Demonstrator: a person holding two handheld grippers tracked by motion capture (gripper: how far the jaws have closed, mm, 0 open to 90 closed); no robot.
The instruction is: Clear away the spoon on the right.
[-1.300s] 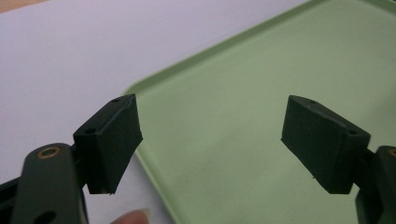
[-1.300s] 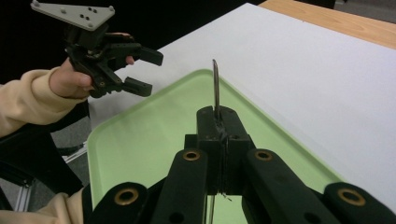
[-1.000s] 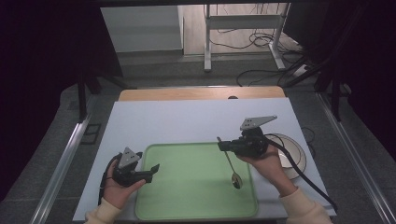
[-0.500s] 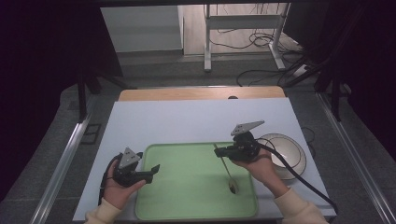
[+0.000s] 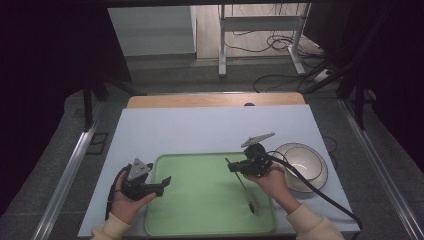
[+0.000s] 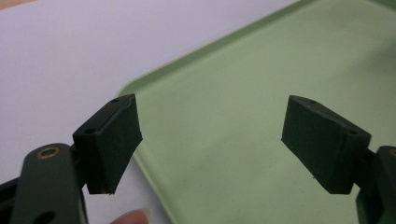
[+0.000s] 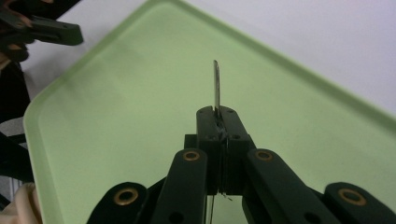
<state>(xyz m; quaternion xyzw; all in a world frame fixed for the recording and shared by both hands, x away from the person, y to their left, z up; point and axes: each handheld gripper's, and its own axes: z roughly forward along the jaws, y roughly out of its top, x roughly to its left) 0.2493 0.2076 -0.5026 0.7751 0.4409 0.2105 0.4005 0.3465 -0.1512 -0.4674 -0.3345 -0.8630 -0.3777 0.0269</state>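
Spoon is slanting over the green tray, bowl end resting low near the tray's front right, handle gripped in the right claw. White bowl is sitting on the table just right of the tray (likely the destination). Left claw is gaping wide, holding nothing, at the tray's left edge. Next move is probably calling for lifting clear and carrying rightward.

Metal spoon: slim handle clamped between the closed jaws of the right gripper, bowl end down on the green tray at its near right, handle tilted up toward far left
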